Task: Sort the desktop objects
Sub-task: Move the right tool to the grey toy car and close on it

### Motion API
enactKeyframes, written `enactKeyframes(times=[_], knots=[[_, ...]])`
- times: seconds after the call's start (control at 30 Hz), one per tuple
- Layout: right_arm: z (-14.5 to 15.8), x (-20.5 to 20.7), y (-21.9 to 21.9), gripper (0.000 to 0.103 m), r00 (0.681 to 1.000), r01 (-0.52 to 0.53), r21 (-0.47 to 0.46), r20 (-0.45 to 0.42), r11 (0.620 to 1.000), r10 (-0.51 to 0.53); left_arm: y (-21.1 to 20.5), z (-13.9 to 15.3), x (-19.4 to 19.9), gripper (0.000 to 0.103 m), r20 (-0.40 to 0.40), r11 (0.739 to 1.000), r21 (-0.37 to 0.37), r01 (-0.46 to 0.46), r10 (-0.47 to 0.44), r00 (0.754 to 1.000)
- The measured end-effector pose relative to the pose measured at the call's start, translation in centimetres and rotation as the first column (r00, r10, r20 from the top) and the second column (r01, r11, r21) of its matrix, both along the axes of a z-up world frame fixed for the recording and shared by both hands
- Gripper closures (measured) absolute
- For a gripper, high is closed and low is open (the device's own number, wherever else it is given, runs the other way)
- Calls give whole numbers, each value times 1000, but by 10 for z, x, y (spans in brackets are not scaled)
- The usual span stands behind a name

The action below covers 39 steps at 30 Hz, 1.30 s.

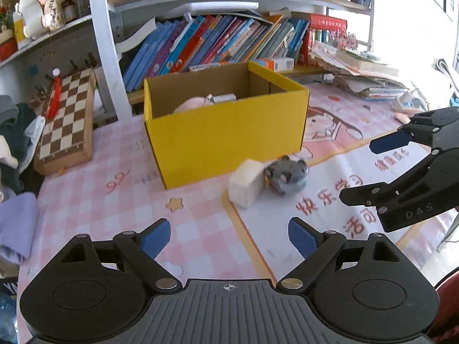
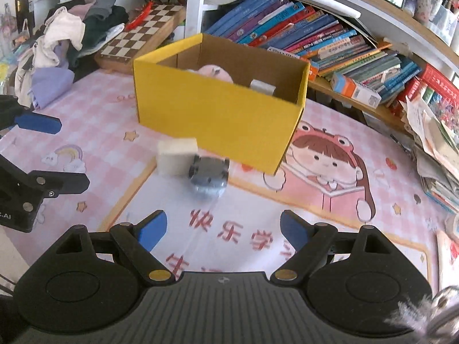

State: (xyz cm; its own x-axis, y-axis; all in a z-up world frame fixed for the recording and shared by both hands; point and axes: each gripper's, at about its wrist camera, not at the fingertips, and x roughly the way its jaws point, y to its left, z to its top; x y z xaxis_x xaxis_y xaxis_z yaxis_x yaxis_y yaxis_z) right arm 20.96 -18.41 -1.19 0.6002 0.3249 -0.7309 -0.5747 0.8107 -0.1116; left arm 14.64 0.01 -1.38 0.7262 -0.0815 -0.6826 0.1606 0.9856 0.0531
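**Both grippers wide apart over the pink desk mat, two loose items by the yellow box**

Pink checked desk mat [image 1: 109, 200] with cartoon prints covers the surface in front of you, backed by a shelf of leaning blue and red books [image 1: 212, 43] and a wooden chessboard [image 1: 67, 120] propped at the left beside a heap of clothes [image 2: 71, 31].

Your open-topped yellow cardboard box [image 1: 223, 140] stands in the middle of the mat. Inside it you can see a pale pink soft item [image 2: 213, 73] and a small white block-shaped item [image 2: 262, 86]; what they are is too blurred to tell.

Just in front of the box's near corner lie the loose things: a cream rectangular block [image 1: 247, 183], and touching its side a small grey rounded toy with pink spots [image 1: 288, 177]. Both rest on the mat, outside the box.

Your left gripper [image 1: 229, 236] hovers above the mat short of the block, blue-padded fingers [image 1: 156, 238] spread wide with nothing between them. Your right gripper [image 2: 223, 230] points down toward the grey toy, its fingers likewise spread and empty; in the left wrist view it enters from the right edge, apart from both items.
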Motion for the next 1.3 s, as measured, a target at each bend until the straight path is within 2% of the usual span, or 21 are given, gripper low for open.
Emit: enactKeyframes(times=[0.2, 0.53, 0.7, 0.83, 1.0, 1.17, 1.3], knots=[[-11, -16, -2, 17, 999, 39, 18, -18, 999, -39, -3, -9, -10, 12, -8, 999, 1, -44, 44, 999], [-13, -28, 5, 17, 1000, -5, 3, -6, 1000, 5, -12, -11, -12, 12, 3, 999, 25, -35, 35, 999], [-12, -21, 3, 22, 1000, -3, 7, -11, 1000, 3, -13, -11, -9, 12, 2, 999, 18, -34, 34, 999], [-13, -16, 4, 30, 1000, -18, 5, -19, 1000, 19, -15, -12, -6, 12, 1, 999, 17, -36, 36, 999], [-15, -6, 4, 33, 999, -28, 2, -31, 1000, 28, -15, -15, -1, 12, -12, 999, 8, -48, 48, 999], [-17, 4, 1, 46, 999, -31, 5, -43, 1000, 31, -19, -16, 7, 12, -7, 999, -4, -37, 37, 999], [-19, 14, -1, 49, 998, -23, 16, -56, 1000, 24, -22, -16, 14, 12, -4, 999, -9, -44, 44, 999]])
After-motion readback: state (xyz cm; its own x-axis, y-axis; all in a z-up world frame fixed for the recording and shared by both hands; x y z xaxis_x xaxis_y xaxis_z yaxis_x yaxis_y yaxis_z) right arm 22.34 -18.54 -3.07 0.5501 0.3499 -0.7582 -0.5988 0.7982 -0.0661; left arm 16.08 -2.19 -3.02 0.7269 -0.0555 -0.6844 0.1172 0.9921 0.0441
